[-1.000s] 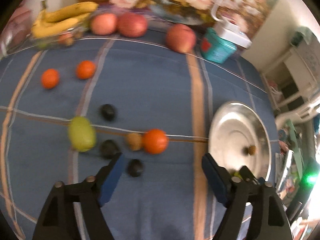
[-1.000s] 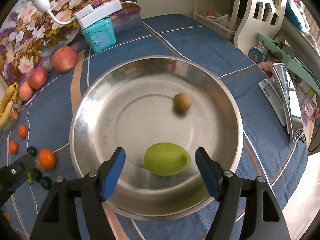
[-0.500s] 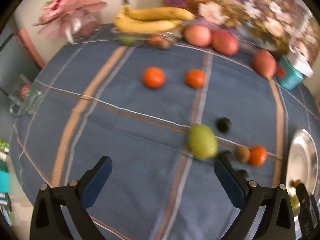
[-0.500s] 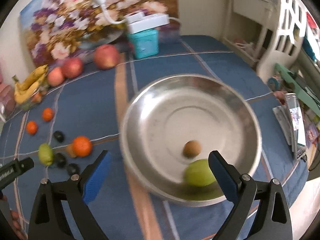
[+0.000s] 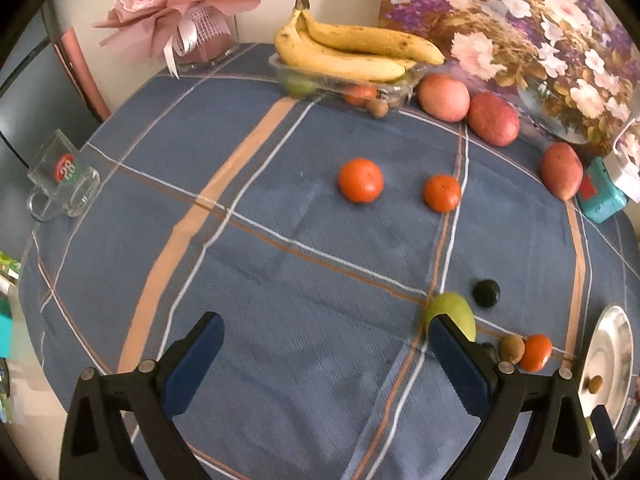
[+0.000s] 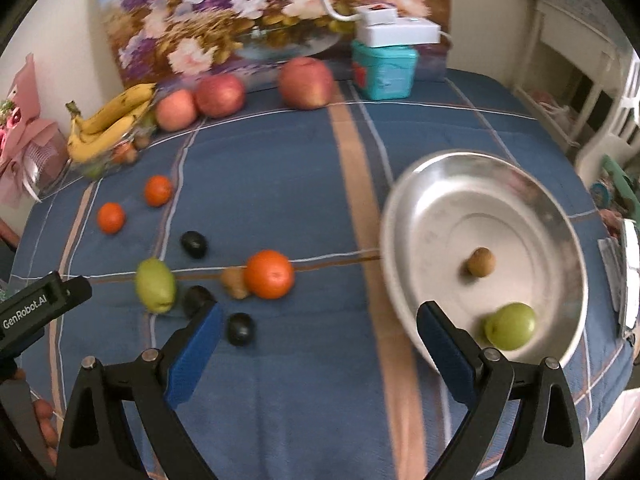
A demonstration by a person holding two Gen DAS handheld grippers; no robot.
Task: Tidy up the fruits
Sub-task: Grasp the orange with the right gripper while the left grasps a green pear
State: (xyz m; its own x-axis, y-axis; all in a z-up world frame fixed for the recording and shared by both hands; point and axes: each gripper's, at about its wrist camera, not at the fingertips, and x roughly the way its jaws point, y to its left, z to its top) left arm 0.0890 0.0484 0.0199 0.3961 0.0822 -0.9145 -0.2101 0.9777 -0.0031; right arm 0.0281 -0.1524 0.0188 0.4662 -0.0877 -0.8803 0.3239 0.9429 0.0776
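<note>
The right tool [image 6: 316,350], jaws wide and empty, hovers with the orange [image 6: 269,274] just ahead and the dish [image 6: 404,216] off to its right.

I see a blue plaid cloth [image 5: 304,240] covering the surface, with a clear glass mug [image 5: 60,178] at its left edge. At the back stand a pink wrapped bouquet [image 5: 176,8], a floral painting [image 6: 248,12] and a teal box [image 6: 384,70] under a white lamp base [image 6: 394,32].
</note>
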